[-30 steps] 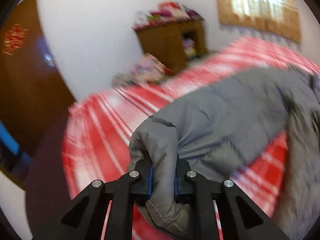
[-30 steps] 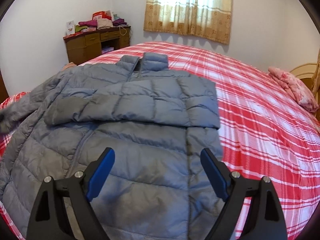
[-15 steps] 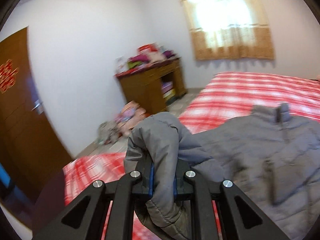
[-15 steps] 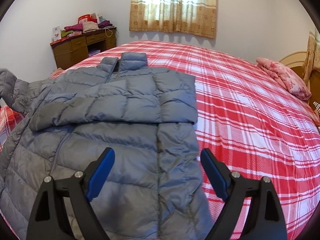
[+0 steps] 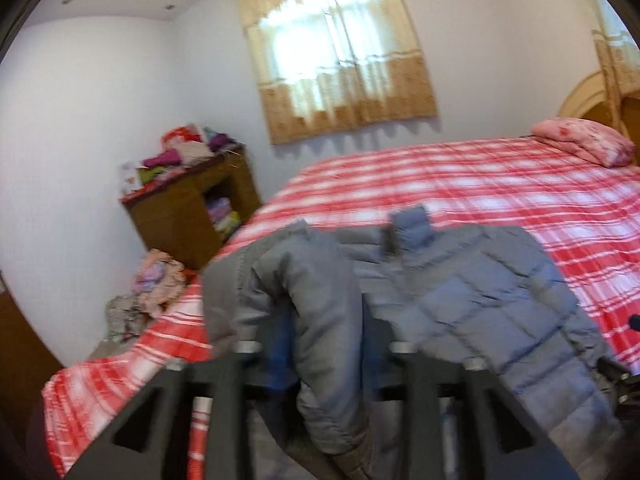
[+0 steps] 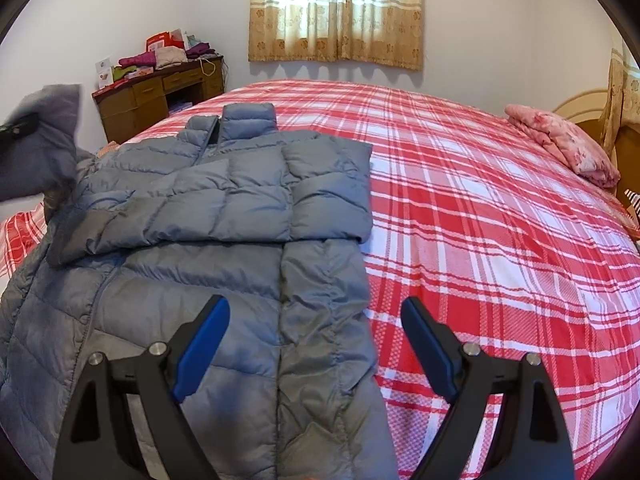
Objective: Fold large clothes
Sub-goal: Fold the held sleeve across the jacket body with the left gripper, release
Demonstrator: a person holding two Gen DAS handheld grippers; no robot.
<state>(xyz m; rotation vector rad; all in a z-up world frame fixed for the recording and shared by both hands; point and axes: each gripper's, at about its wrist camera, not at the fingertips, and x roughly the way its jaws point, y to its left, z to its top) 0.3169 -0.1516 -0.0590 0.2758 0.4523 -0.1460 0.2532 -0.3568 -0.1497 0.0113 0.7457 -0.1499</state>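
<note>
Clamping the grey sleeve point(image 5: 320, 300) of the puffer jacket point(image 6: 224, 216), the left gripper point(image 5: 320, 344) holds it raised above the bed point(image 6: 480, 208). Ahead of and below the right gripper point(image 6: 316, 344) (jaws spread wide, gripping nothing) lies the jacket body, its other sleeve folded across the chest.

The jacket point(image 6: 224, 216) lies on the bed's point(image 6: 480, 216) left part, collar toward the window point(image 6: 336, 8). A pillow point(image 6: 560, 144) lies far right; a cabinet point(image 6: 160, 100) stands behind, left.
</note>
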